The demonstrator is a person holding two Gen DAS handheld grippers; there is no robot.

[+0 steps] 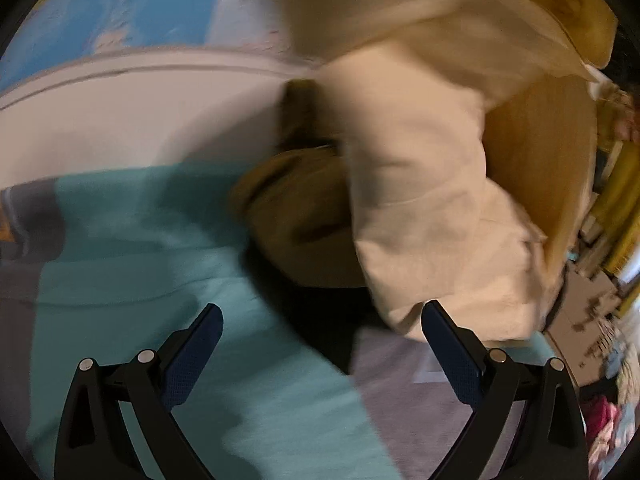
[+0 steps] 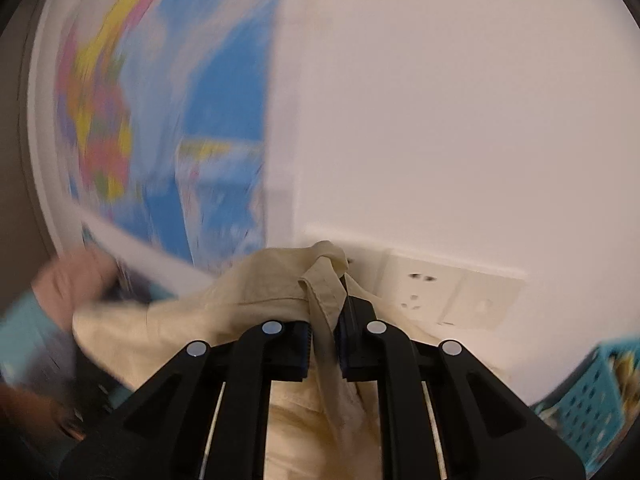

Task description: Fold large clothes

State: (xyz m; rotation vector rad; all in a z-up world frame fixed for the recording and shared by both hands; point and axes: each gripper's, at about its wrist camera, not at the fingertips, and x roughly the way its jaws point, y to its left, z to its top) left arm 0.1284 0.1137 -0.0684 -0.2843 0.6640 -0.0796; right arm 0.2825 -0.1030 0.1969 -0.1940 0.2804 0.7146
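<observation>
2 grippers are at work, and only 1 has cloth. The right gripper [image 2: 324, 334] has its jaws pinched tight on a hemmed edge of the cream garment [image 2: 256, 284], which bunches over the jaw tips and drapes down below them. In the left wrist view the same cream garment [image 1: 424, 184] hangs in the air as a long loose panel above the turquoise sheet [image 1: 132, 248] of the bed, beside a brown garment [image 1: 300, 220] lying crumpled on it. The left gripper [image 1: 322, 356] hovers low over the sheet with its jaws wide apart and nothing between them.

The step in hand looks like lifting the garment clear so it can be spread; folding proper has not begun. Next, the left jaws would need to catch a second edge or corner of the hanging cloth, so the piece can be stretched flat between both grippers.

Around it: a wall map [image 2: 168, 92], a wall socket [image 2: 420, 288] just behind the held hem, and a turquoise basket [image 2: 592, 396] at the right. The brown garment occupies the laying space and may have to be avoided. Both views are motion-blurred.
</observation>
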